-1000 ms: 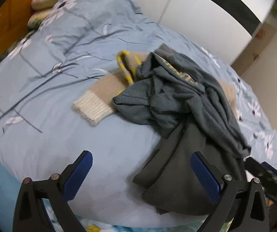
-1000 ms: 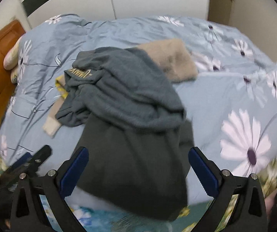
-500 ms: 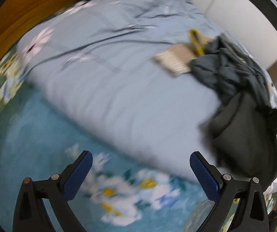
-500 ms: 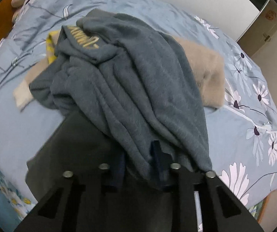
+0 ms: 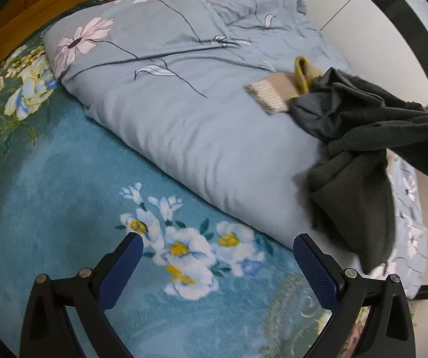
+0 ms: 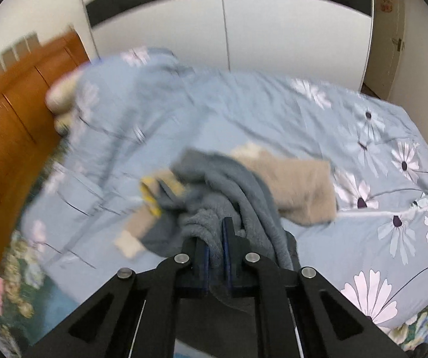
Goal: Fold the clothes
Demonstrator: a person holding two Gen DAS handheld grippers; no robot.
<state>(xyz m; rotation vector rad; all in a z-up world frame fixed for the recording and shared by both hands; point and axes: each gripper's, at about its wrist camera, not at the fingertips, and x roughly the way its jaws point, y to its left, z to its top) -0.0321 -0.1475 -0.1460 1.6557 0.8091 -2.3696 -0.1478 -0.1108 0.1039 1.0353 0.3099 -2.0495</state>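
A dark grey sweatshirt (image 5: 360, 137) lies bunched on the blue floral duvet (image 5: 184, 95), one part lifted off to the right. My right gripper (image 6: 215, 232) is shut on a fold of this grey sweatshirt (image 6: 214, 191) and holds it up. A beige sweater (image 6: 297, 185) with a yellow trim lies under it; its ribbed cuff (image 5: 269, 94) shows in the left wrist view. My left gripper (image 5: 216, 264) is open and empty, low over the teal floral bed sheet (image 5: 64, 208), left of the clothes.
A wooden headboard (image 6: 8, 137) and pillows (image 6: 61, 95) stand at the bed's left end. White wardrobe doors (image 6: 214, 32) rise behind the bed. A room door (image 6: 389, 41) is at the far right.
My right gripper has closed on the grey sweatshirt and lifted it. My left gripper has swung left and down, away from the clothes, toward the bed's edge.
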